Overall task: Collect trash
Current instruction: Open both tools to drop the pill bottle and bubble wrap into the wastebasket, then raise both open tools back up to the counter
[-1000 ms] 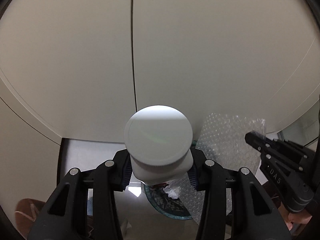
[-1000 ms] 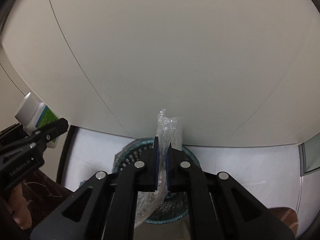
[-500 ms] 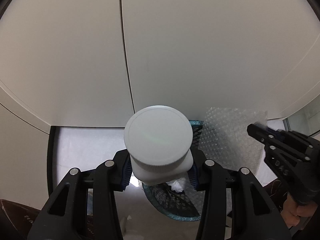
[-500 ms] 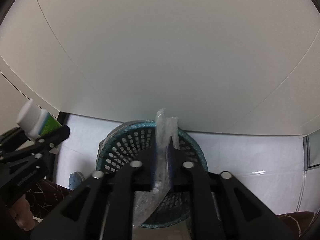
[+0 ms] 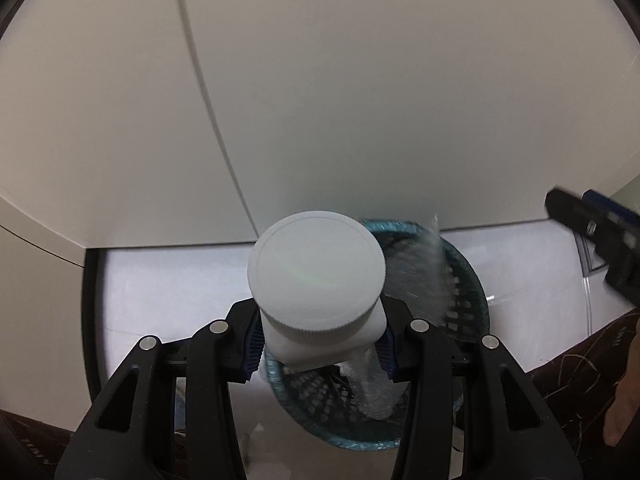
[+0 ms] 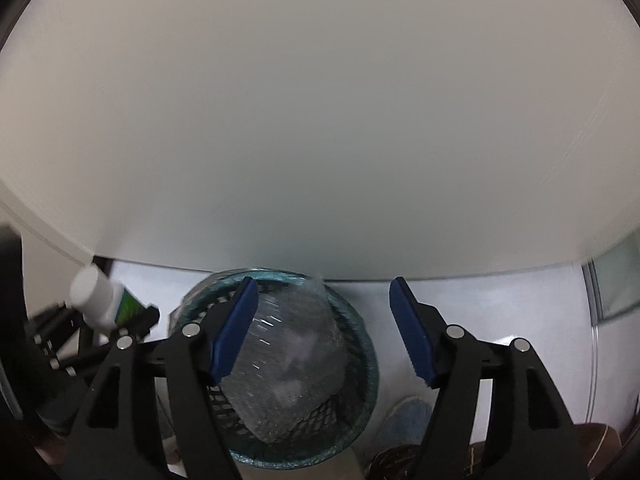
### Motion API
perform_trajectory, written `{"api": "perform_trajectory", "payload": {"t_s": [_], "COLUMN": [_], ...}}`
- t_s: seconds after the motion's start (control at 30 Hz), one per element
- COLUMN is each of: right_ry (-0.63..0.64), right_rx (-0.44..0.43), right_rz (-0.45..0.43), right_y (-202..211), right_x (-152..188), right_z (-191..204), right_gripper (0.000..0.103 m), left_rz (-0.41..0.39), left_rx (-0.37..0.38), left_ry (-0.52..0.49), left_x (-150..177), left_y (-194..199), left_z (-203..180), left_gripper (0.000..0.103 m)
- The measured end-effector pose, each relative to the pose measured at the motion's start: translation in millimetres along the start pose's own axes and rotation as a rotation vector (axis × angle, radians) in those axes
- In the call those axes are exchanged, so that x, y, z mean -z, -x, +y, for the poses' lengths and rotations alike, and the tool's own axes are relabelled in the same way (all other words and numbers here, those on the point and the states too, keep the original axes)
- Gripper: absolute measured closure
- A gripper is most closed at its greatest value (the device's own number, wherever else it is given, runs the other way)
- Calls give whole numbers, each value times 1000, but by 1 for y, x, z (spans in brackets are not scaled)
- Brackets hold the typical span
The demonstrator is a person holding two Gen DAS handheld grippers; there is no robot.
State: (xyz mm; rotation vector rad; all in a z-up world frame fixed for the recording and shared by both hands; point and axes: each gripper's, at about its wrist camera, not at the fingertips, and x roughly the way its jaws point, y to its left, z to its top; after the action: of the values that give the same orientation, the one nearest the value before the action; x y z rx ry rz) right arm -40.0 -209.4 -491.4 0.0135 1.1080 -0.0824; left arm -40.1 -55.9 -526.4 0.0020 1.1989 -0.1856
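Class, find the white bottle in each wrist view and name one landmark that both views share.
Left wrist view: the white bottle sits at centre, cap toward the camera, clamped in the left tool.
Right wrist view: it shows at the left edge.
Shared landmark: the teal mesh basket.

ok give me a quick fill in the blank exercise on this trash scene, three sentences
1. The left gripper is shut on a white ____ with a ribbed cap.
2. The bubble wrap lies in the teal ____.
3. The opening right gripper has ____ between its pads.

Missing words: bottle; basket; nothing
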Motion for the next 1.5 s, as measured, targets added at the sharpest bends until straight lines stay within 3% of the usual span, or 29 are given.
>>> {"api": "perform_trajectory", "payload": {"t_s": [0.3, 0.43, 0.77, 0.97, 1.13, 1.27, 1.5], "right_ry": [-135, -136, -140, -113, -56, -51, -75], "right_rx": [-18, -19, -27, -52, -75, -94, -144], "right_rz": [65, 64, 68, 35, -4, -53, -149], "right_y": [-13, -9, -6, 6, 33, 64, 141], "right_x": [0, -1, -4, -5, -9, -11, -24], "right_z": [-22, -24, -31, -27, -21, -23, -43], "right_gripper": [38, 38, 38, 32, 19, 10, 9], "left_rz": [55, 37, -2, -62, -106, -170, -229], "left_rx": [39, 48, 32, 10, -23, -16, -24], "left_ry": [-39, -45, -30, -28, 0, -19, -14], "left_x": [10, 12, 14, 8, -2, -3, -10], "left_y": [-28, -26, -10, 29, 73, 117, 191], "left_z": [-20, -23, -28, -26, -19, -22, -21], "left_gripper": [58, 38, 21, 10, 7, 6, 6]}}
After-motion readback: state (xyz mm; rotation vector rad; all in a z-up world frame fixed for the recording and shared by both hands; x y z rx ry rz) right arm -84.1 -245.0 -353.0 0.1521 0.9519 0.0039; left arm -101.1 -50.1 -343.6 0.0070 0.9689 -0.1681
